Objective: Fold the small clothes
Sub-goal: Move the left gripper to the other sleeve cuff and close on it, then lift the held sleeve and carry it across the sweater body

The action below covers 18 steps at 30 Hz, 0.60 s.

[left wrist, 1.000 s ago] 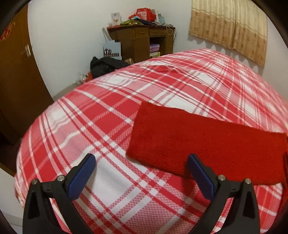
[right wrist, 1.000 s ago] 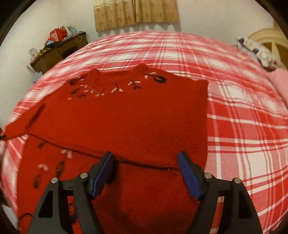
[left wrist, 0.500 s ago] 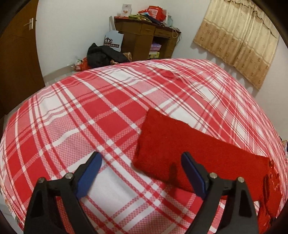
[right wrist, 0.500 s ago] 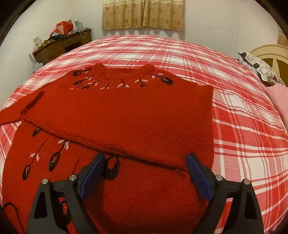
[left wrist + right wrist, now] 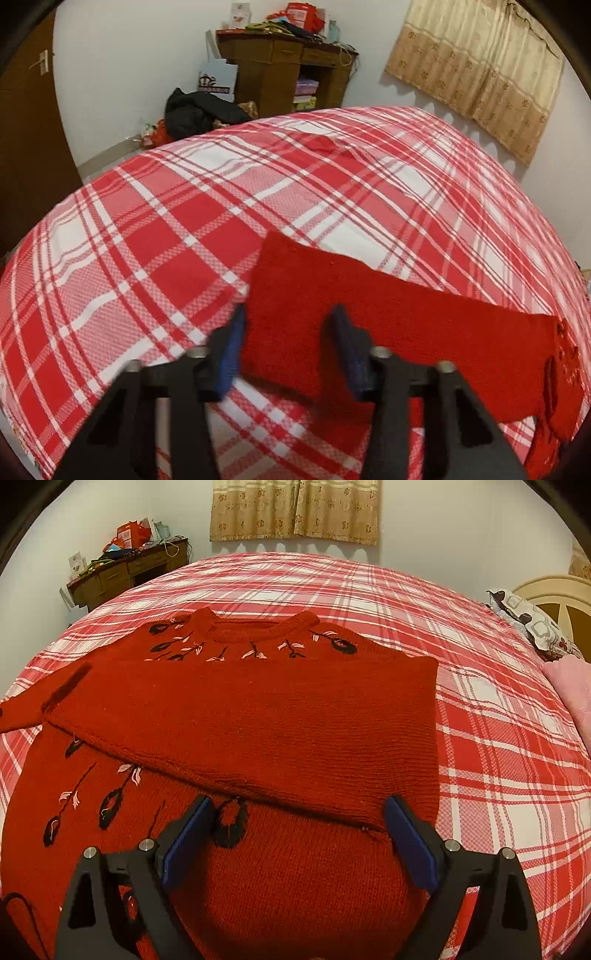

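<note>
Risks first. The left gripper (image 5: 286, 349) is closing on the cuff end of the sweater's sleeve (image 5: 388, 328). Its 2 fingers (image 5: 231, 350) straddle the sleeve's near corner, and the frame is too blurred to say whether the pads already press the knit. 1 finger sits right at the sleeve's side edge, so the bite looks shallow. Likely failures: the knit slips out on the lift, or the pads pinch the plaid bedsheet (image 5: 147, 258) along with it and drag it.

The right gripper (image 5: 295, 843) is wide open and holds nothing. It hovers over the sweater (image 5: 295, 720) just below the lower edge of the sleeve already folded across the chest. If it drops there it could snag that edge and undo the fold.

Position: the sweater lies flat on the bed, front up, roughly central in the right view. Its collar (image 5: 255, 626) points away toward the curtain wall, hem toward the camera, so the long axis runs near-to-far. The folded sleeve lies crosswise to that. The free sleeve sticks out sideways, cuff pointing toward the desk (image 5: 284, 70) side of the room.
</note>
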Each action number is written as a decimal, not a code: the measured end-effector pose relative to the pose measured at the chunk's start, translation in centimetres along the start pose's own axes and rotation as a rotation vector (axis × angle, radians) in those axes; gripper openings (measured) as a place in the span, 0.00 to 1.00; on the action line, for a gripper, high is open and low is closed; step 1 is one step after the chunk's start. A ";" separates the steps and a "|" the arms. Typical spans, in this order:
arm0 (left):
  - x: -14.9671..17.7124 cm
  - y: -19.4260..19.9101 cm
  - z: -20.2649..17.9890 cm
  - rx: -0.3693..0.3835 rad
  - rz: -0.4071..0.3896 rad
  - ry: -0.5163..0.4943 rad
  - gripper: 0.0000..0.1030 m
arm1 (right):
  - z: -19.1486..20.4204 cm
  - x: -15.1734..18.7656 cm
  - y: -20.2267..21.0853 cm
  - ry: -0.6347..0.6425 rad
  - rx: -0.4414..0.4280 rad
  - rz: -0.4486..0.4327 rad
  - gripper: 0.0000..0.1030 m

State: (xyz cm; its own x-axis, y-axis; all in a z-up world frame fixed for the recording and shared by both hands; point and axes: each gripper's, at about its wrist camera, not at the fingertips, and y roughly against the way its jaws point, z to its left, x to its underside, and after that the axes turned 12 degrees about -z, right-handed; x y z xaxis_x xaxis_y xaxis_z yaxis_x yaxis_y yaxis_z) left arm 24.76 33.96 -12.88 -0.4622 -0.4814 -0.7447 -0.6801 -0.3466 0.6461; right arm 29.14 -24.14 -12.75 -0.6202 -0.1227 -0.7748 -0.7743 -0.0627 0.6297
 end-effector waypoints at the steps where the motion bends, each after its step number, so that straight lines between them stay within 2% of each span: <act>1: -0.1 0.0 0.0 0.014 0.000 0.001 0.20 | 0.0 0.0 0.0 0.000 0.000 -0.001 0.91; 12: -1.0 2.4 -2.0 0.088 -0.050 -0.051 0.15 | 0.0 0.1 0.2 0.001 0.004 -0.005 0.91; 18: -2.3 5.0 -4.7 0.168 -0.110 -0.094 0.14 | 0.0 0.1 0.2 0.001 0.004 -0.006 0.91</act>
State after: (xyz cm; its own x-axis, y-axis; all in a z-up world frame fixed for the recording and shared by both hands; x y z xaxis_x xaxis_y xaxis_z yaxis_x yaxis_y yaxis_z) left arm 25.13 29.51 -7.15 -0.4254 -0.3686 -0.8266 -0.8111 -0.2499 0.5289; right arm 28.96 -24.14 -12.71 -0.6157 -0.1230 -0.7783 -0.7783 -0.0592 0.6250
